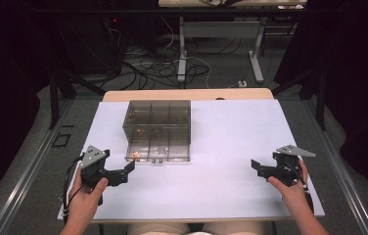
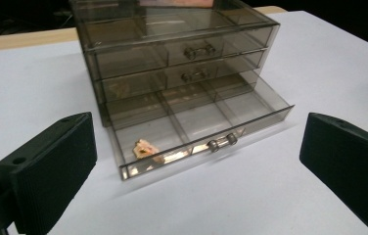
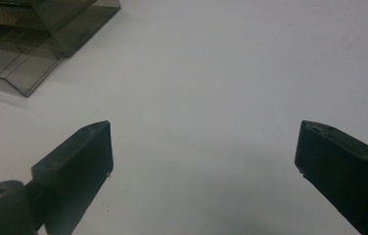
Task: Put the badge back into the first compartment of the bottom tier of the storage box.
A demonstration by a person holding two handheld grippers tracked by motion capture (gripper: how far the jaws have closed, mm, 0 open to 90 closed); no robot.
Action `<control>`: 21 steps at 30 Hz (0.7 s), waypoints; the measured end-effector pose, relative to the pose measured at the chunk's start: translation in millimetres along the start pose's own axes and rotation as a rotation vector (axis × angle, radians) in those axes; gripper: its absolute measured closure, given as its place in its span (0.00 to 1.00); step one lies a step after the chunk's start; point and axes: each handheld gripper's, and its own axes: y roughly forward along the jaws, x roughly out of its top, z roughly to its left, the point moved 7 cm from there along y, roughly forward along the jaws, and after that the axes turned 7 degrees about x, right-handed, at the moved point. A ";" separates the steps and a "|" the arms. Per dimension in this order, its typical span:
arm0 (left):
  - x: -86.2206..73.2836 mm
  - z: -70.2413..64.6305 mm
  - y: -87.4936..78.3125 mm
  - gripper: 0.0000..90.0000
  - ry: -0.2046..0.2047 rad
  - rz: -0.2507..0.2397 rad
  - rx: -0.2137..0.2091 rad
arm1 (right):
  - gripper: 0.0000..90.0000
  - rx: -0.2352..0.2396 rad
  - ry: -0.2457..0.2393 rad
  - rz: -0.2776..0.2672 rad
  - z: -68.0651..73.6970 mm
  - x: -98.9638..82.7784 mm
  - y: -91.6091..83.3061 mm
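Smoked translucent plastic: a three-drawer organiser (image 1: 157, 128) stands toward the far left of the white bench (image 1: 231, 147), its fronts facing the person. The bottom drawer (image 2: 199, 129) is pulled out, the two above it shut; it is divided into compartments, and a small tan-and-orange item (image 2: 144, 149) lies in its front compartment on the left as the left gripper view shows it, touching the front wall or very close to it. The drawer's little bar handle (image 2: 222, 142) sits mid-front. Judgement: the drawer stands open so that the item can be reached from above, or so the drawer can next be pushed home; the frames do not settle which. The left gripper (image 1: 129, 167) is held low just before the drawer's left front corner, fingers released and spread wide, nothing between them; the drawer lies ahead of the fingers and apart from them, roughly centred in the gap. The right gripper (image 1: 254, 165) rests well apart at the right side of the bench, fingers likewise released and empty, apparently parked clear of the work.
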 end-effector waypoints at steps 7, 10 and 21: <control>-17.0 12.8 1.1 0.01 -0.018 0.005 0.023 | 0.07 -0.008 0.002 -0.003 -0.8 -0.1 0.6; -21.2 18.3 2.1 0.01 -0.009 -0.002 0.042 | 0.07 -0.003 0.002 0.001 -0.7 -0.3 0.5; -32.2 32.0 9.9 0.01 -0.034 0.016 0.061 | 0.07 0.001 0.006 0.007 -1.3 -1.4 2.5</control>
